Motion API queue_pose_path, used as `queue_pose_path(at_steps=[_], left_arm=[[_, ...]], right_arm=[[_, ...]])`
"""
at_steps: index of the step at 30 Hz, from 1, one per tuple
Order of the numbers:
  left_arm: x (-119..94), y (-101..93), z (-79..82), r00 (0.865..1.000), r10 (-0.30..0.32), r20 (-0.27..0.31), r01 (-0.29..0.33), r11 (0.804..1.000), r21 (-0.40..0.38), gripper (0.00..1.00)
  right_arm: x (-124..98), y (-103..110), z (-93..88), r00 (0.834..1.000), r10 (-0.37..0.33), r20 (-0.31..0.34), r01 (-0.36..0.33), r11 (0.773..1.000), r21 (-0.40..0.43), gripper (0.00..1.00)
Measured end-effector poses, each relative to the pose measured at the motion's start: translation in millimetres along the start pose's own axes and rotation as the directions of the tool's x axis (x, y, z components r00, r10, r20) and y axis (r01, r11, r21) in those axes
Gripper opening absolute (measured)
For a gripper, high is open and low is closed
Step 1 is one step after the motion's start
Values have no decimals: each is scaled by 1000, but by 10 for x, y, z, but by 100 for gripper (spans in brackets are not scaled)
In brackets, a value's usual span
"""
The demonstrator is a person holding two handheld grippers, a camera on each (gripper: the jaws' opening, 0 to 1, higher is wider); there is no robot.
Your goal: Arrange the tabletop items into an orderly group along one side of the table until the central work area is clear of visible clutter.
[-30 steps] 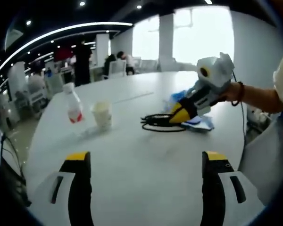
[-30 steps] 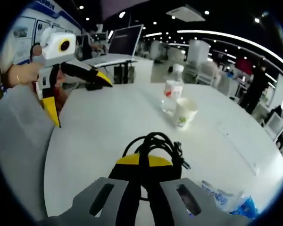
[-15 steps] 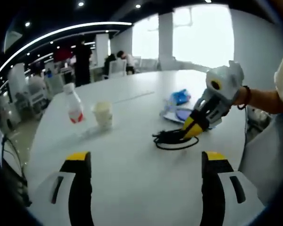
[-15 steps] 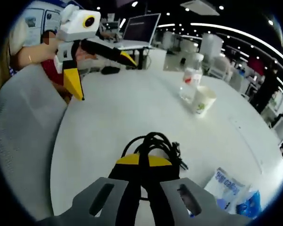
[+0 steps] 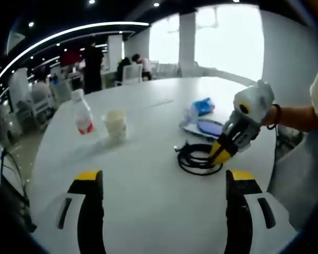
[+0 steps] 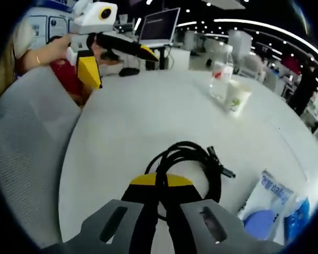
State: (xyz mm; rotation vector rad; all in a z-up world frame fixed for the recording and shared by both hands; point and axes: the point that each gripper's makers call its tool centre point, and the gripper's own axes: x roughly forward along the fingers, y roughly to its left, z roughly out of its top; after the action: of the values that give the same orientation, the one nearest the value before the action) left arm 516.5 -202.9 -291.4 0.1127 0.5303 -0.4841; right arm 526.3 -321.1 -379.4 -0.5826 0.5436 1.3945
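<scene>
While the black cable coil is pinched in the right hand-held gripper, the tidying looks only partly done. Items on the white worktop fall into two loose clusters. A clear bottle with a red label and a paper cup stand just beside each other toward one edge; in the right gripper view they sit on the far side. A blue-and-white packet lies near the opposite edge, with a further blue item just beyond it in the left gripper view. The coil lies flat on the worktop between the clusters, nearer the packet, and close to the edge where the person stands.

Judgement: nothing forms one orderly row yet; bottle, cup, packets and cable all need gathering along one side.

Right hand-held gripper: jaws pressed together on a strand of the coil, yellow tips closed over it. The rest of the coil rests on the surface.

Left hand-held gripper: jaws spread wide, holding nothing, above bare worktop, well apart from bottle and cup.
</scene>
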Motion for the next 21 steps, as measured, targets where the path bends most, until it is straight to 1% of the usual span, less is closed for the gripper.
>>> queue_pose_path(at_steps=[4, 7, 11, 14, 16, 18, 21], left_arm=[[6, 2, -5, 1000, 0, -3, 0, 1000, 4, 92], [8, -3, -18, 1000, 0, -10, 0, 1000, 9, 93], [15, -3, -13, 1000, 0, -7, 0, 1000, 7, 92], [19, -10, -18, 1000, -1, -10, 1, 1000, 7, 92], [21, -15, -23, 1000, -3, -11, 3, 1000, 9, 92], [20, -12, -19, 1000, -2, -9, 2, 1000, 8, 93], [26, -13, -9, 1000, -1, -3, 1, 1000, 7, 93]], right_arm=[[36, 34, -93, 999, 0, -32, 0, 1000, 1, 4], [47, 45, -144, 999, -1, -43, 2, 1000, 31, 6], [45, 47, -158, 999, -6, -49, 7, 1000, 28, 6], [55, 43, -182, 998, -8, -55, 11, 998, 54, 7], [61, 41, -190, 999, -12, -53, 15, 998, 55, 8], [60, 36, -210, 998, -18, -62, 20, 999, 32, 9], [43, 6, -205, 997, -34, -65, 36, 999, 29, 12]])
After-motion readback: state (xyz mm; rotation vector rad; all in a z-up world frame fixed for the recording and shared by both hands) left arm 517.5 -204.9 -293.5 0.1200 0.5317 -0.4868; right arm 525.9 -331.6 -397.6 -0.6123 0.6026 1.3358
